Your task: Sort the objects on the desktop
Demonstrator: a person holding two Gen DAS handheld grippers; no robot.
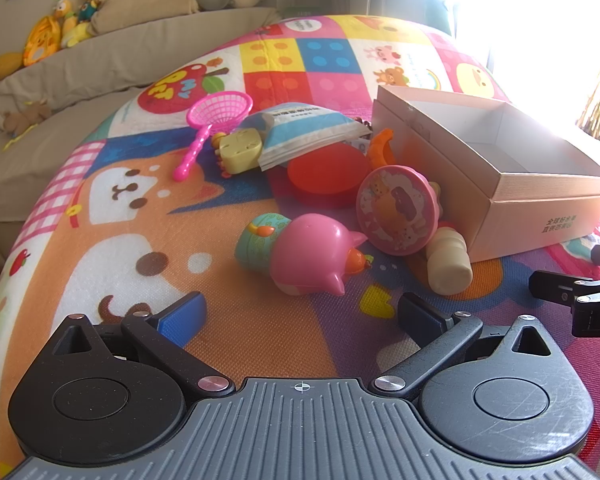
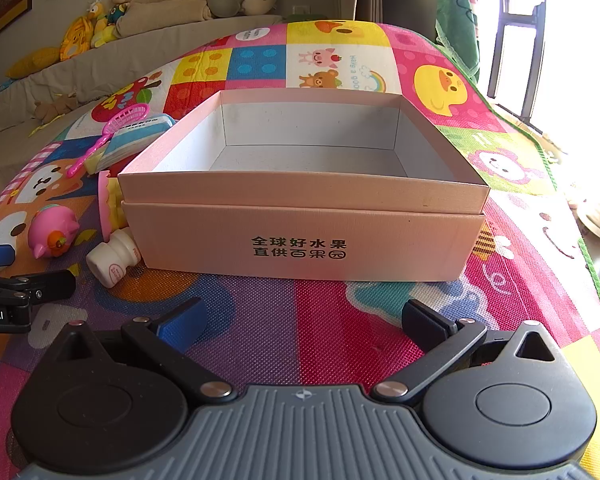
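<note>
An empty pink cardboard box (image 2: 304, 240) stands on the colourful play mat, also in the left wrist view (image 1: 540, 216). Left of it lies a heap of toys: a pink pig toy (image 1: 312, 256), a round pink drum toy (image 1: 398, 210), a cream toy bottle (image 1: 448, 264), a red disc (image 1: 328, 174), a blue-white packet (image 1: 304, 130), a yellow block toy (image 1: 240, 150) and a pink net scoop (image 1: 216, 120). My left gripper (image 1: 300, 312) is open and empty, just short of the pig toy. My right gripper (image 2: 304, 318) is open and empty, in front of the box.
A grey sofa (image 1: 100, 60) with plush toys (image 1: 64, 24) and cushions runs along the back left. A bright window (image 1: 540, 20) is at the right. The mat's green edge (image 2: 596, 280) runs along the right. The right gripper's body (image 1: 580, 296) shows at the left view's right edge.
</note>
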